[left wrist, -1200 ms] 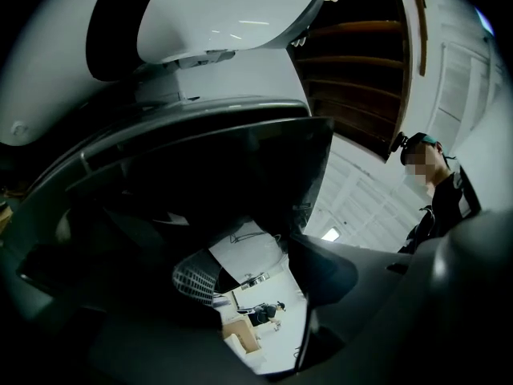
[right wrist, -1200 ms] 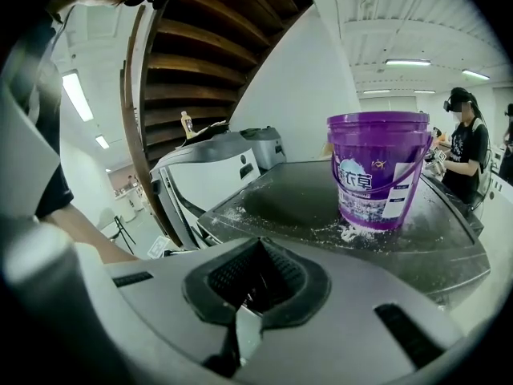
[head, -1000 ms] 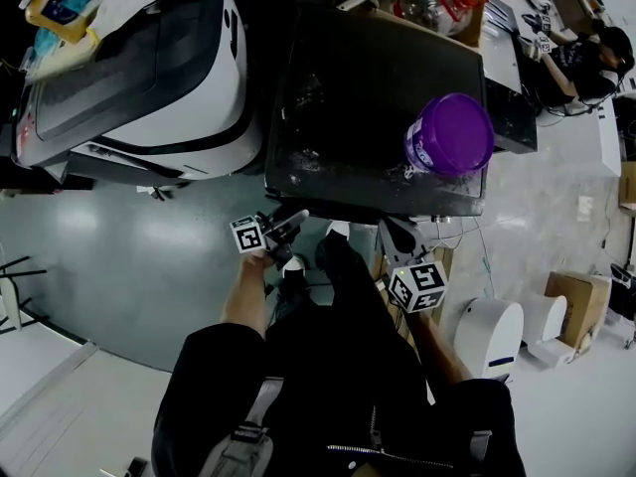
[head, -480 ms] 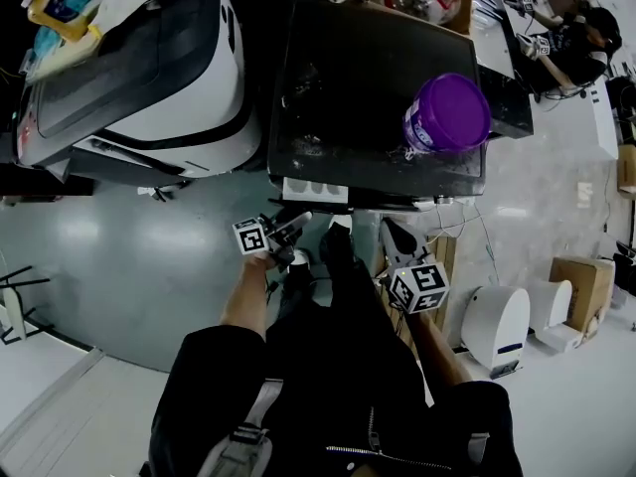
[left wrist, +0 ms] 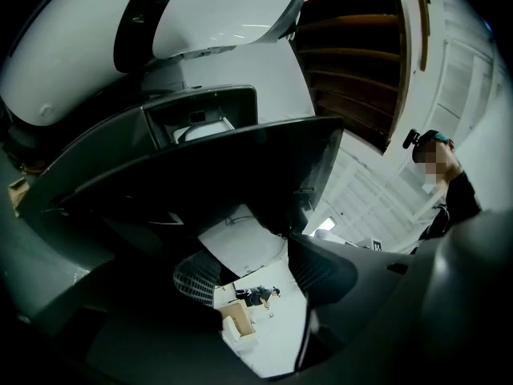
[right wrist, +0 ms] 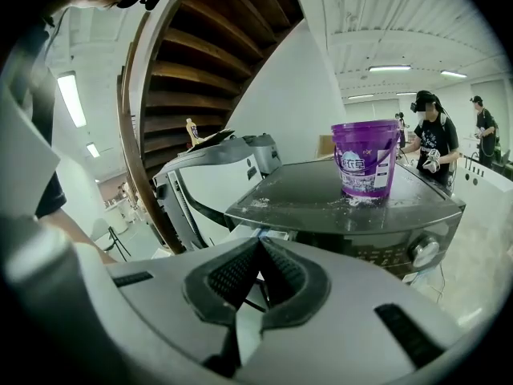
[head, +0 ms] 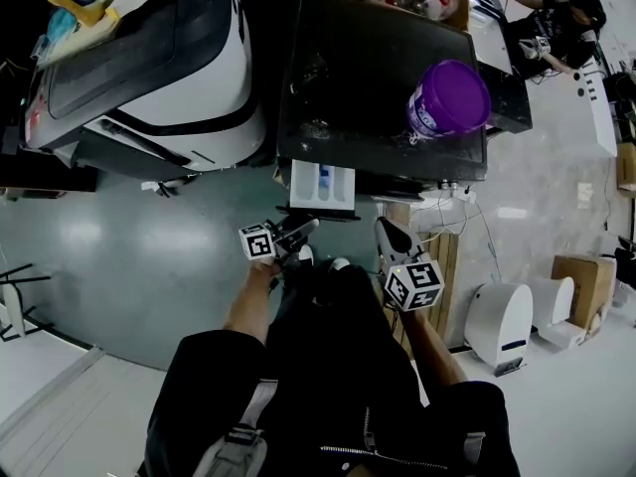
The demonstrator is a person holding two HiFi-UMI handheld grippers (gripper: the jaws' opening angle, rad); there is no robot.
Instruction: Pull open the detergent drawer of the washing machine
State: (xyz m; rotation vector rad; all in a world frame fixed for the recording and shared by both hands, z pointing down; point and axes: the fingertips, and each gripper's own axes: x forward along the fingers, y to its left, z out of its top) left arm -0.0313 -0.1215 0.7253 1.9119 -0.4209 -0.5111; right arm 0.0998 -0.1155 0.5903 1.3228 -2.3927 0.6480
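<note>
At the front left of the washing machine (head: 383, 78), the detergent drawer (head: 323, 185) juts out, open. Left claw (head: 304, 228) just before it, jaws apart, empty; right claw (head: 384, 229) closed on nothing. Pull seemingly complete; next, withdraw clear.

Showed a glossy grey floor (head: 129, 256), a wooden stair (right wrist: 208, 46) overhead, white wall (right wrist: 296, 95) beside it, strip lights (right wrist: 390, 68) lit on the ceiling, a box (head: 581, 271) at right.

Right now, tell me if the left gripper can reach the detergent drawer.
Probably yes: the left gripper, jaws apart and empty, hangs just short of the pulled-out detergent drawer, nothing between them.
</note>
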